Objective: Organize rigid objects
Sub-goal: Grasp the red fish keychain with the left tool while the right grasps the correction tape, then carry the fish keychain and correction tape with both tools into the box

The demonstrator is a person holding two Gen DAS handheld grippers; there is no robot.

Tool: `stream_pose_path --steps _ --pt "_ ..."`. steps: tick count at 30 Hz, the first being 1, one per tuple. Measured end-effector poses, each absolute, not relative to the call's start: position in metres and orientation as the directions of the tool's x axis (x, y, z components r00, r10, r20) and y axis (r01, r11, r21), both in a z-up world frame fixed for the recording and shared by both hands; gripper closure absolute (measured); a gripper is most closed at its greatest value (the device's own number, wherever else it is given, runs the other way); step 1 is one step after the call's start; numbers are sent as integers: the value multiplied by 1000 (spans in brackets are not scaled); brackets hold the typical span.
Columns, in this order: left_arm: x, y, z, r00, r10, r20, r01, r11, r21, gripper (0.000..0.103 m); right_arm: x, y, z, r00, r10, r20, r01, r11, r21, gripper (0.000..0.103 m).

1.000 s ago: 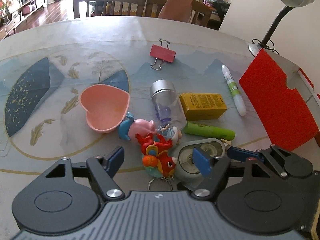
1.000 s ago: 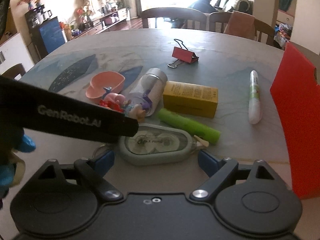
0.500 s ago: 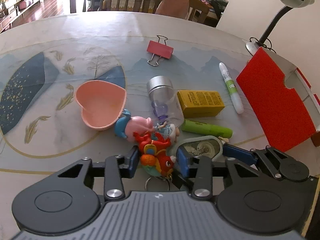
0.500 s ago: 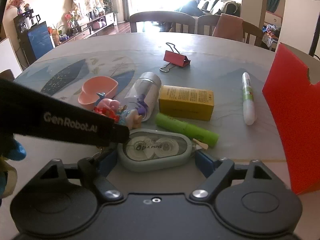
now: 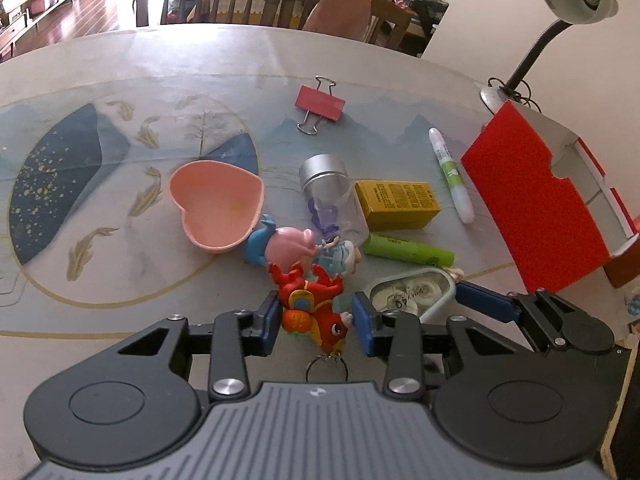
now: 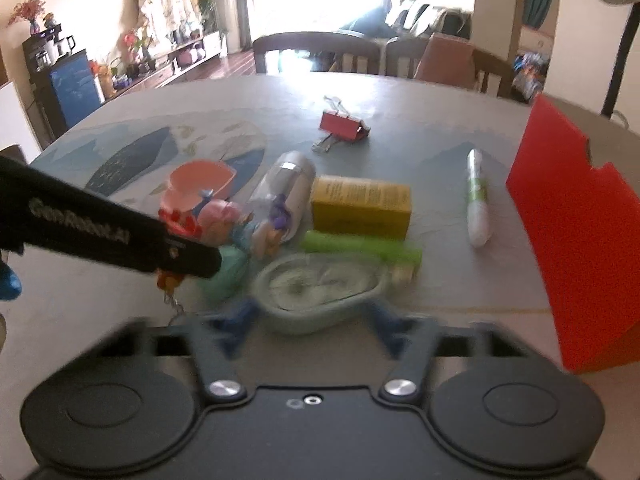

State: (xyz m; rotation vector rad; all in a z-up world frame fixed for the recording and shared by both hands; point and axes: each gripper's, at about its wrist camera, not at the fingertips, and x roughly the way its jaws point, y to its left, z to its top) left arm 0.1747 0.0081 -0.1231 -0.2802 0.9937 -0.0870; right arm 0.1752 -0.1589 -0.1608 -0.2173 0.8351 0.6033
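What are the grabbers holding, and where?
Left gripper pinches the red fish keychain toy across its body. Right gripper is closing around the pale green correction tape dispenser.

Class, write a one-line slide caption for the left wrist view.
Left tool shut on a red plastic fish keychain, beside a pink heart-shaped dish on the painted table.
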Motion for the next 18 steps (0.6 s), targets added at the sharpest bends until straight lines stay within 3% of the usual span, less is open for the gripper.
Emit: stream_pose_path --steps 5,7,8,18 --pt "164 15 -117 552 -205 -808 -51 959 -278 66 168 -162 -164 530 386 -755 -558 829 33 48" --pt "161 18 -116 553 -206 -808 -49 959 -278 66 169 -165 -162 546 383 -745 -521 852 56 31" --pt "159 19 -115 553 -204 -807 -49 960 -276 66 170 -166 -160 556 383 -738 -499 863 72 28" --pt "148 28 -111 559 -203 -804 -48 960 -275 66 197 -145 -157 595 280 -753 -337 938 81 24"
